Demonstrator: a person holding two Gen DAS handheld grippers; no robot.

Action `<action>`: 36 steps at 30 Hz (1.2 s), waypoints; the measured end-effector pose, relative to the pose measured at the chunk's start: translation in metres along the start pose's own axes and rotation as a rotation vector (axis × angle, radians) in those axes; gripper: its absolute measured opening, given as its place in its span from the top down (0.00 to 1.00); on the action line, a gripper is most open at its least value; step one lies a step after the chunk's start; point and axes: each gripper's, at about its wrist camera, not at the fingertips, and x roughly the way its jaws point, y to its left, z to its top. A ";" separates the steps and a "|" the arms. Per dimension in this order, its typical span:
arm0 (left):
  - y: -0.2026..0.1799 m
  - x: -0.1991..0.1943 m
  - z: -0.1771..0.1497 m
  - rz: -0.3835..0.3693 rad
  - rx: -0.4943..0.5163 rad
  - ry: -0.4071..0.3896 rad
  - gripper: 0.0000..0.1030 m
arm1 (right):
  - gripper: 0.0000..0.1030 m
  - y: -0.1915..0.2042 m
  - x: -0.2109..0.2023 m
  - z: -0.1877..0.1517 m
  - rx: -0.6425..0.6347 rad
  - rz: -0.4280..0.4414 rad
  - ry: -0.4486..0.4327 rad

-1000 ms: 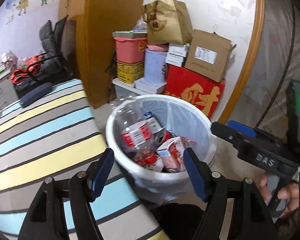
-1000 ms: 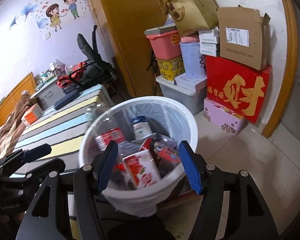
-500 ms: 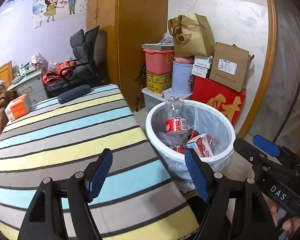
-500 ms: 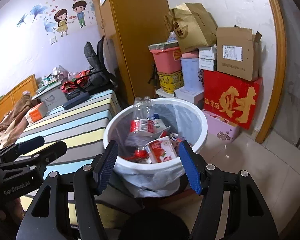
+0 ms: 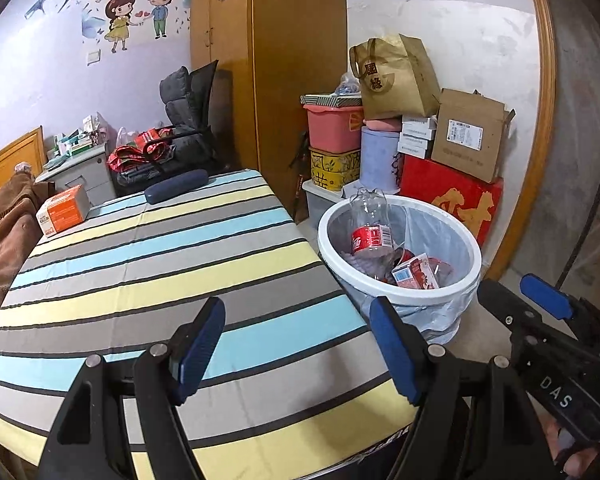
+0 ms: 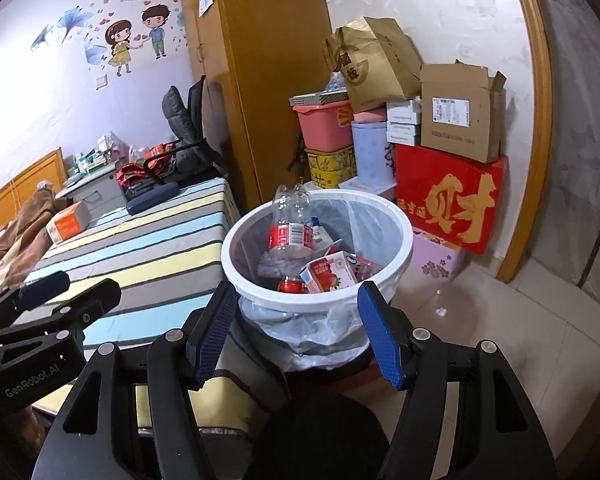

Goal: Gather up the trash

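Both tools backed away from bin since a second ago; bin now smaller in both views. White trash bin point(image 6: 396, 216) on floor, just beside striped table point(image 5: 148, 264), holding clear bottle point(image 6: 290, 228) upside down plus red carton point(image 6: 326, 276). Left tool point(image 5: 296, 344) jaws apart, empty, over table. Right tool point(image 6: 296, 332) jaws apart, empty, short of bin.

One bin point(image 6: 404, 258), one bottle point(image 6: 290, 236), two cartons point(image 6: 328, 276).
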 end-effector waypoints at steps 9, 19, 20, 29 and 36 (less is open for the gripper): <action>-0.001 -0.004 -0.001 -0.004 -0.010 -0.008 0.26 | 0.37 0.010 -0.007 -0.007 0.013 0.002 -0.007; -0.003 -0.005 0.000 0.001 -0.011 -0.007 0.26 | 0.37 0.014 -0.008 -0.009 0.008 0.008 -0.005; -0.003 -0.005 0.001 -0.002 -0.011 -0.007 0.26 | 0.37 0.014 -0.008 -0.009 0.008 0.008 -0.005; -0.003 -0.004 0.001 -0.002 -0.012 -0.007 0.26 | 0.37 0.016 -0.009 -0.010 0.005 0.004 -0.009; -0.004 -0.004 0.001 0.000 -0.017 -0.006 0.26 | 0.37 0.017 -0.010 -0.009 0.004 0.003 -0.011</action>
